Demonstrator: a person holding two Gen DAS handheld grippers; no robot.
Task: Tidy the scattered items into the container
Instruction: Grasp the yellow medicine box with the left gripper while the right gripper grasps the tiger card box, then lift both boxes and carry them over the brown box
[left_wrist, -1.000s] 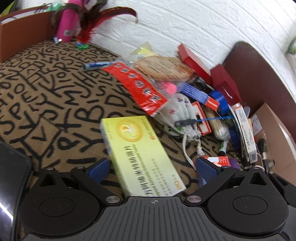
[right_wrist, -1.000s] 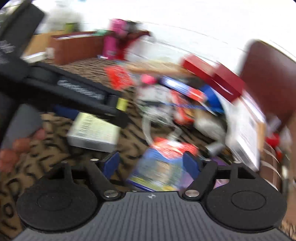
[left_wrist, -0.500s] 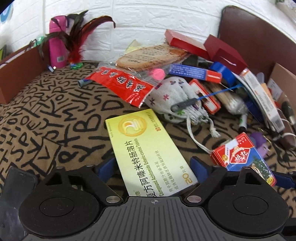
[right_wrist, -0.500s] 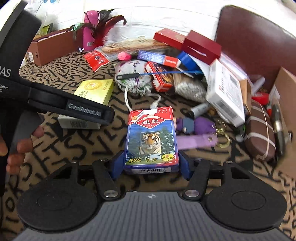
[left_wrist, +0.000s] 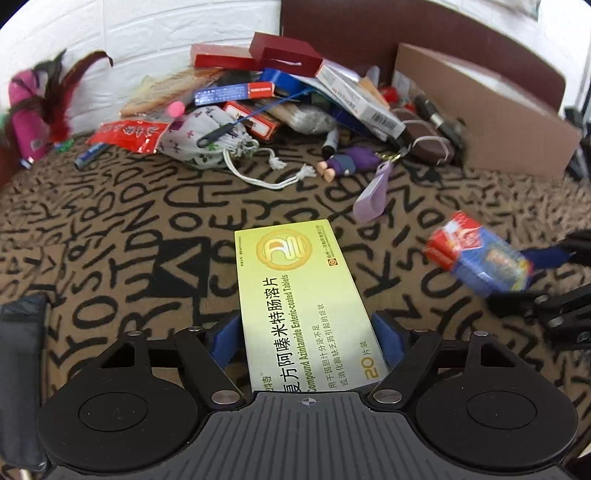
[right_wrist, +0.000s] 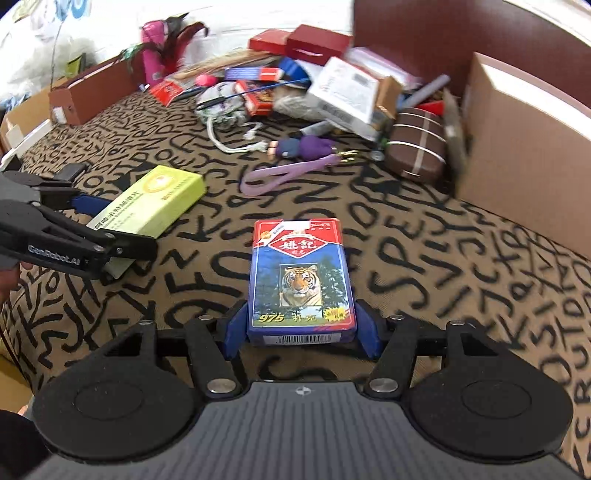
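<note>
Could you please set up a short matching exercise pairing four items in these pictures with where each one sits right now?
Things:
1. yellow-green cardboard tablet box
2. blue-and-red tiger card pack
3. purple-clad small doll
4. pink cylindrical bottle

Places:
A. by the white wall, next to dark red feathers
B. in the right claw
C. lying on the letter-print cloth beside a lilac strap
D. in the left claw

Pairs: 1-D, 2-B, 3-C, 4-A
</note>
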